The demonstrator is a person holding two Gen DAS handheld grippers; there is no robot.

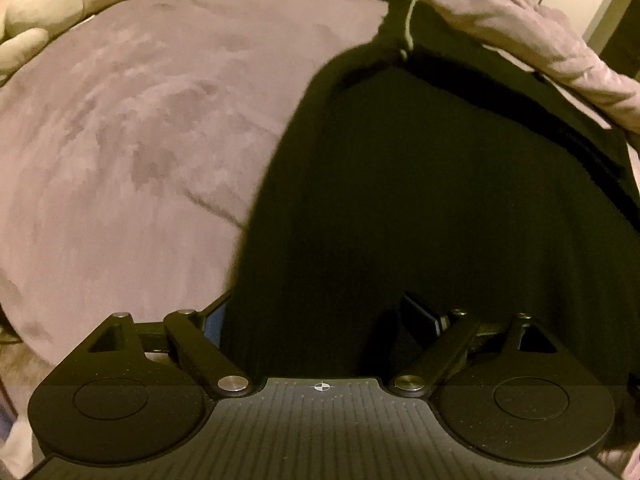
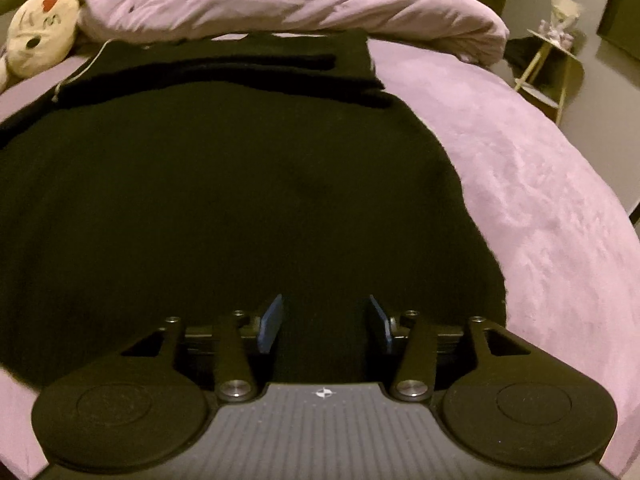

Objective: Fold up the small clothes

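Observation:
A black garment [image 1: 440, 184] lies spread flat on the lilac bed cover [image 1: 120, 140], with a folded band and a white drawstring [image 1: 409, 28] at its far end. My left gripper [image 1: 320, 320] hovers at the garment's near left edge with its jaws wide apart. One blue pad [image 1: 214, 322] shows beside the cloth edge, and the other finger [image 1: 420, 316] is over the cloth. In the right wrist view the same garment [image 2: 240, 184] fills the middle. My right gripper [image 2: 325, 320] stands open just above its near part, with black cloth showing between the two blue pads [image 2: 272, 322].
A cream plush toy [image 2: 40, 36] lies at the far left, by the garment's top corner. A rolled lilac duvet [image 2: 280, 4] runs along the far side of the bed. Beyond the bed's right edge stands a small side table [image 2: 552, 68] on the floor.

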